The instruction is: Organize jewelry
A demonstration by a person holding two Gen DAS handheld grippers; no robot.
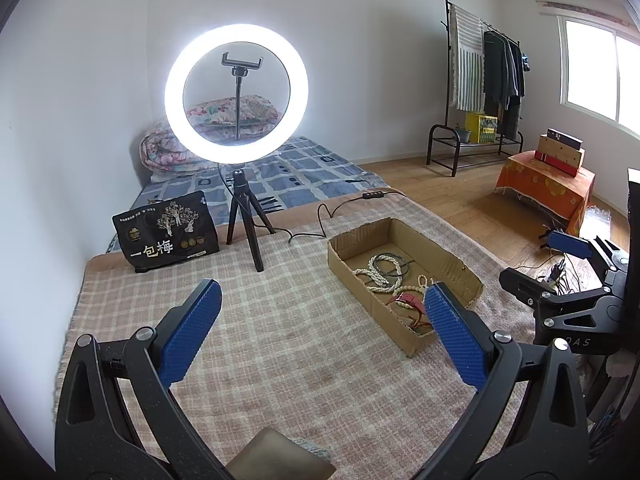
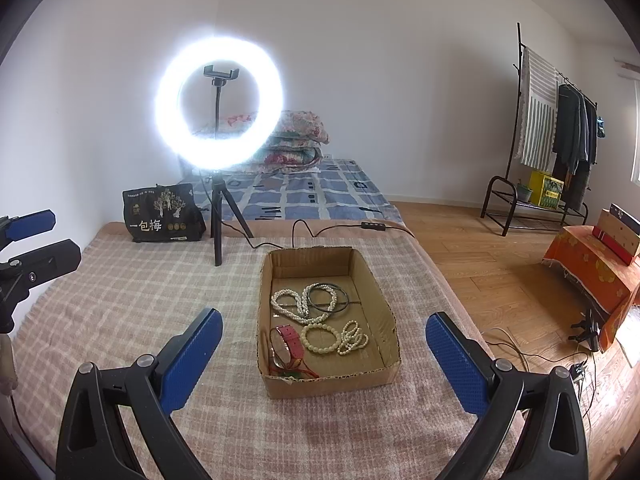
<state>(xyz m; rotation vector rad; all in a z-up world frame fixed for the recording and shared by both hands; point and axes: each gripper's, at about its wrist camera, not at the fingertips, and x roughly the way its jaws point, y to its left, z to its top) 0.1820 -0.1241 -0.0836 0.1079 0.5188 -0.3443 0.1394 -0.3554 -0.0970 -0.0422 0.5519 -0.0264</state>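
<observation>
Both grippers gape; cardboard box holds pearl necklaces, bracelets.

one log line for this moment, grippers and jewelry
left gripper: open, empty | right gripper: open, empty | jewelry: all in cardboard box | box: on plaid blanket

Blue-padded claws frame a brown cardboard box of cream bead bracelets and a red watch on a pink-and-beige checked blanket.
</observation>
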